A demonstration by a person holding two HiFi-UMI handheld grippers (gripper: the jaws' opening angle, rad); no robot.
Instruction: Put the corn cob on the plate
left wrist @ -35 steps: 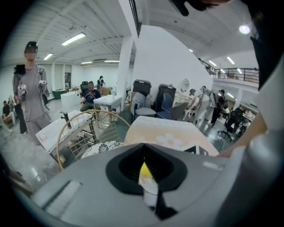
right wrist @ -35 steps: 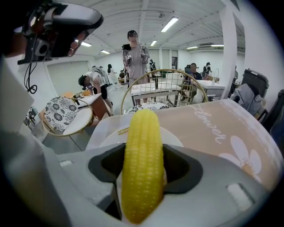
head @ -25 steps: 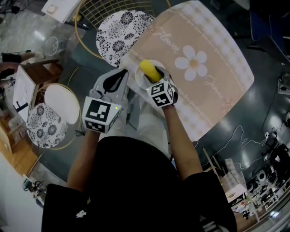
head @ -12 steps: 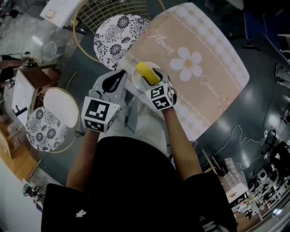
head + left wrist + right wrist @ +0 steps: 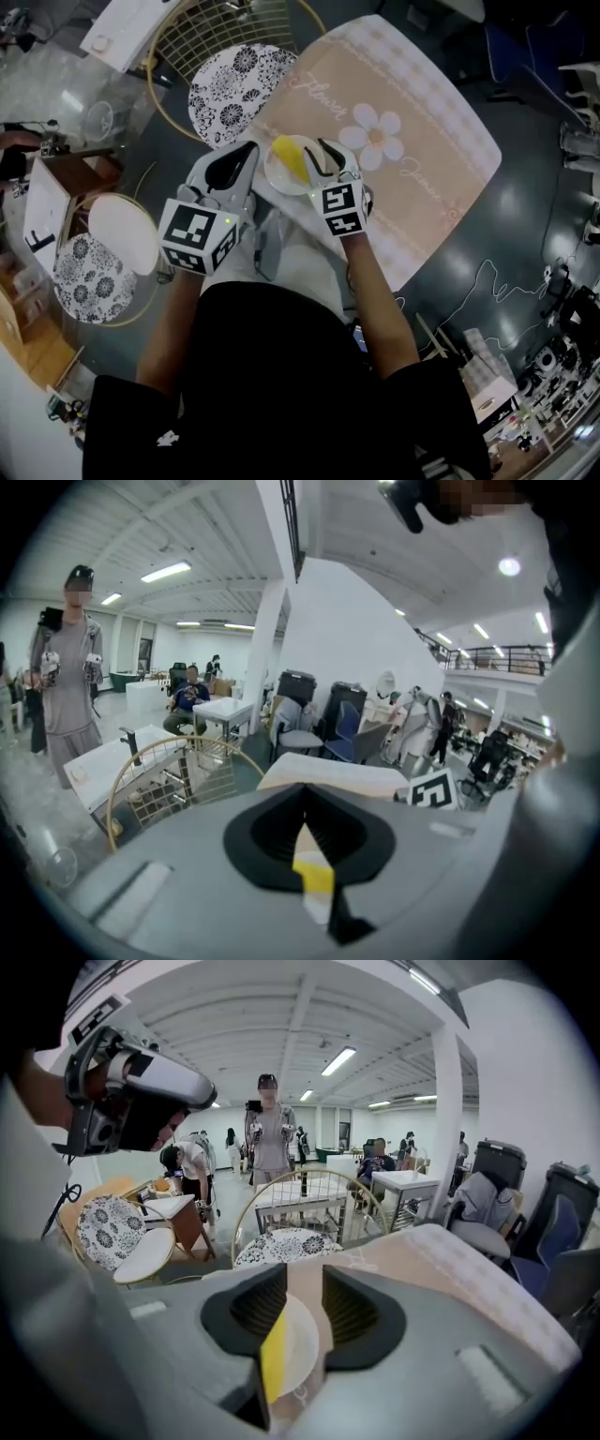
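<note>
Now right gripper (image 5: 328, 150) lifted off corn cob (image 5: 289, 157) on plate (image 5: 275, 175); fingers narrowing, empty; left gripper (image 5: 248, 150) clenched.

Looks steeply down from the head onto the table (image 5: 422, 187). In both gripper views, looks close along own jaws, out across the room. Shares plate (image 5: 277, 180) and corn cob (image 5: 287, 155) between head and right gripper views, perhaps left too.

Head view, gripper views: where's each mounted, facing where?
Head view: on head, steeply down at yellow corn cob on round white plate; arms, left gripper, right gripper show.
Left gripper view: on left gripper, facing room; shut jaws show.
Right gripper view: on right gripper, facing the plate; jaws just closed partway, empty.
All share the corn cob.
</note>
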